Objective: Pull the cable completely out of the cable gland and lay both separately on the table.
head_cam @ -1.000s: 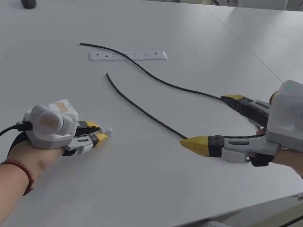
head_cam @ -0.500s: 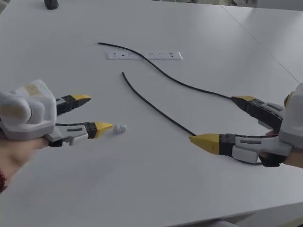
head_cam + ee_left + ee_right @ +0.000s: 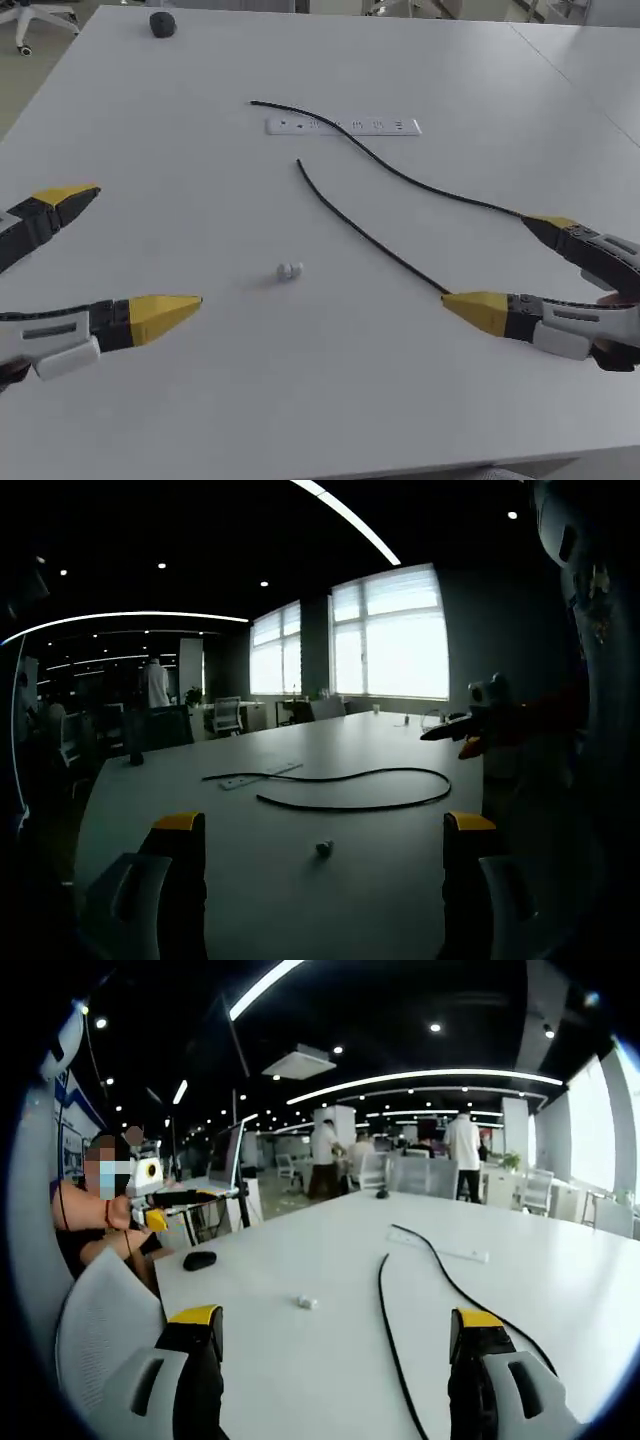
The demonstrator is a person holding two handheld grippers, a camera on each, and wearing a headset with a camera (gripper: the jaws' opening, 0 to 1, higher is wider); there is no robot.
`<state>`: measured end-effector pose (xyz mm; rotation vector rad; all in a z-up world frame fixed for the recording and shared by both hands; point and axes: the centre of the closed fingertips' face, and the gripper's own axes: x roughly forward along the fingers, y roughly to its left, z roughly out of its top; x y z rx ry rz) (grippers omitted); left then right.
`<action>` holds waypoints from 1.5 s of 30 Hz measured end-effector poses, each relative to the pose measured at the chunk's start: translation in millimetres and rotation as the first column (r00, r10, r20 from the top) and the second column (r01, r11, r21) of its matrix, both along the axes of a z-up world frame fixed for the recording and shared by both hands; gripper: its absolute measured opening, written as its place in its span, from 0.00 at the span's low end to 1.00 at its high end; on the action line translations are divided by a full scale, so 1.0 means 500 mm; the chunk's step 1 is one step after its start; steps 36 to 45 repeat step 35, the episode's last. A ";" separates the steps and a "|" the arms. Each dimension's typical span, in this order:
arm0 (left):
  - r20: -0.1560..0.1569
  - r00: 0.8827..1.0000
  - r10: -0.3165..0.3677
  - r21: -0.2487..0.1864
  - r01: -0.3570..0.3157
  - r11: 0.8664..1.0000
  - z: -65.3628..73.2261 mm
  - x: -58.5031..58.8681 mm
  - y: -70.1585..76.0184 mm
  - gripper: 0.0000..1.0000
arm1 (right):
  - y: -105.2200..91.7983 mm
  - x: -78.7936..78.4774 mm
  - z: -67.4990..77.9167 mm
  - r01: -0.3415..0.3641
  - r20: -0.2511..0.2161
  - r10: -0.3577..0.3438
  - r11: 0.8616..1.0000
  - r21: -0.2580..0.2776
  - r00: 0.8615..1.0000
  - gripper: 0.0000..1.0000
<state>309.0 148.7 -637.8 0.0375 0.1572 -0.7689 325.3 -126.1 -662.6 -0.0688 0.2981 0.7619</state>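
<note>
Seen from the headset, the small white cable gland lies alone on the white desk, apart from the black cable, whose two long runs sweep past a power strip toward the right tool. That tool and the left tool are each spread wide and hold nothing, which suits a job that, judged from this layout, looks finished, with both parts set down separately. A dark rounded object sits at the far corner. The left gripper view has the gland on the desk just ahead, centred between its empty, wide-apart jaws, with the cable curled in a flat loop beyond and the bend of that loop under the right tool. The right gripper view has the cable running away between its own open jaws, whether touching them cannot be told, and the gland off to one side, clear of it.
</note>
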 end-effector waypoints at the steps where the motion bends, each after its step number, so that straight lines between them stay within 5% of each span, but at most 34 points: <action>1: -0.043 0.999 0.020 0.024 -0.019 1.000 -0.022 -0.006 0.007 0.99 | 0.000 -0.001 -0.002 -0.002 -0.001 0.002 1.000 0.000 1.000 0.94; 2: -0.049 0.999 0.021 0.035 -0.019 0.999 -0.030 -0.009 0.008 0.99 | -0.001 -0.002 -0.004 -0.005 -0.001 0.005 1.000 0.002 1.000 0.93; 3: -0.101 0.994 0.031 0.037 -0.027 0.999 -0.049 -0.016 0.009 0.99 | -0.001 -0.003 -0.008 -0.010 0.000 0.010 1.000 0.004 1.000 0.92; 6: -0.129 0.991 0.032 -0.002 -0.033 0.999 -0.051 -0.025 -0.002 0.99 | -0.001 -0.006 -0.008 -0.012 0.017 0.013 1.000 -0.007 1.000 0.95; 18: -0.111 0.993 0.042 0.006 -0.042 0.999 -0.042 -0.031 -0.012 0.99 | 0.007 -0.031 -0.007 -0.050 0.032 0.052 0.998 -0.038 0.998 0.99; 33: -0.143 0.989 0.021 0.037 -0.016 0.999 -0.072 -0.036 -0.026 0.99 | 0.011 -0.039 -0.048 -0.058 -0.017 0.057 0.996 -0.074 0.998 0.99; 45: -0.141 0.990 0.024 0.034 -0.019 0.999 -0.071 -0.035 -0.023 0.99 | 0.014 -0.041 -0.049 -0.068 -0.022 0.067 0.994 -0.080 0.998 0.99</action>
